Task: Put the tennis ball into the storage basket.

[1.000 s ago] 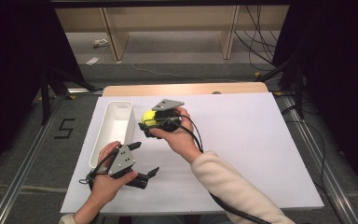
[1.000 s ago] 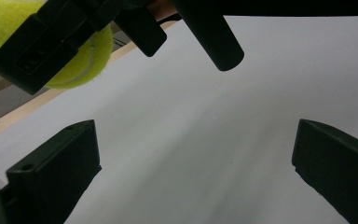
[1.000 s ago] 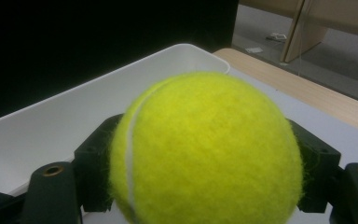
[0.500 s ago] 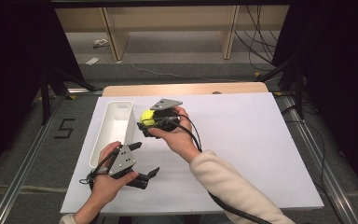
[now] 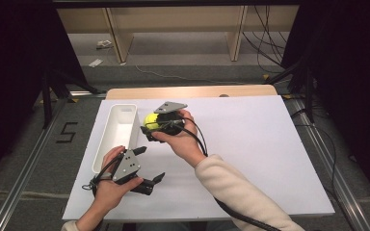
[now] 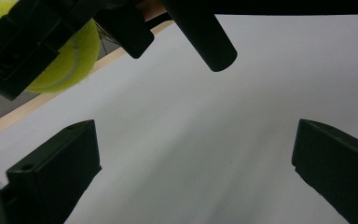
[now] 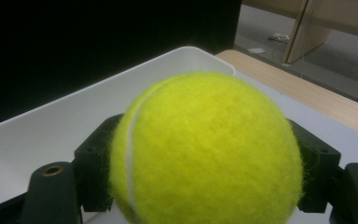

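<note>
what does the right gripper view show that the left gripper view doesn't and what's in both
The right gripper view alone shows the white tray just beyond the tennis ball, which the right hand-held gripper clamps between its two jaws. The left gripper view alone shows the left hand-held gripper, its jaws wide apart over bare white table sheet. Both share the ball, the white sheet and the wooden table edge.
</note>
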Demonstrator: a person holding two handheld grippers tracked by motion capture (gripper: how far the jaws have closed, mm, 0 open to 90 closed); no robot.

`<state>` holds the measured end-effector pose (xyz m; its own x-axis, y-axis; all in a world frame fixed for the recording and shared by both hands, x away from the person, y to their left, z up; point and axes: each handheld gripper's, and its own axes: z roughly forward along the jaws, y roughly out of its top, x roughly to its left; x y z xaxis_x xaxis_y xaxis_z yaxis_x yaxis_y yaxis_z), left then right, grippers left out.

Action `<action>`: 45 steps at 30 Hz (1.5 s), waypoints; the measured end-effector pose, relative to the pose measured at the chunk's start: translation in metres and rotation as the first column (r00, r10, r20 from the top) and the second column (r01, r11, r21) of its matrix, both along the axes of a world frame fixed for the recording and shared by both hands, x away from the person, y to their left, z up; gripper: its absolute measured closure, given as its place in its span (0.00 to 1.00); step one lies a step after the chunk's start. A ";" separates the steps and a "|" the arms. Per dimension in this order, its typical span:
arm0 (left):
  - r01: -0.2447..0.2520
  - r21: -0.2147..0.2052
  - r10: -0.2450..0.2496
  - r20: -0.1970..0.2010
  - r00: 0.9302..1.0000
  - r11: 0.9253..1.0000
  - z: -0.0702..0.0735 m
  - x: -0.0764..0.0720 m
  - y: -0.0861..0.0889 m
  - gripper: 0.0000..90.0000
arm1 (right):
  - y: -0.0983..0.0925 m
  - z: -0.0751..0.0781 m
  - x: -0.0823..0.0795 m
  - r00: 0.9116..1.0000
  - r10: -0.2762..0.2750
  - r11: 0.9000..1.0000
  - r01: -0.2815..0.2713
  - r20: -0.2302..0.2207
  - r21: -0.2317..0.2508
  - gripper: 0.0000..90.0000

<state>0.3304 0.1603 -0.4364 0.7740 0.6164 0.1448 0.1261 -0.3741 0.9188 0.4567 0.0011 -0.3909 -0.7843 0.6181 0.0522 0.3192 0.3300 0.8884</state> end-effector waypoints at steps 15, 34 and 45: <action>0.003 0.001 -0.003 -0.003 1.000 1.000 0.000 -0.001 0.000 0.01 | 0.009 -0.009 0.003 1.000 0.013 1.000 -0.013 -0.021 0.001 0.29; 0.006 0.001 -0.006 -0.003 1.000 1.000 0.000 -0.001 -0.001 0.01 | 0.017 -0.006 0.007 1.000 0.019 1.000 -0.019 -0.017 -0.005 0.29; 0.008 0.002 -0.008 -0.001 1.000 1.000 0.000 -0.001 -0.001 0.01 | 0.024 -0.005 0.010 0.999 0.025 1.000 -0.025 -0.019 0.009 0.29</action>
<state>0.3296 0.1593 -0.4367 0.7788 0.6102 0.1453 0.1244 -0.3772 0.9178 0.4662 0.0249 -0.3964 -0.7986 0.5975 0.0728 0.3278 0.3303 0.8851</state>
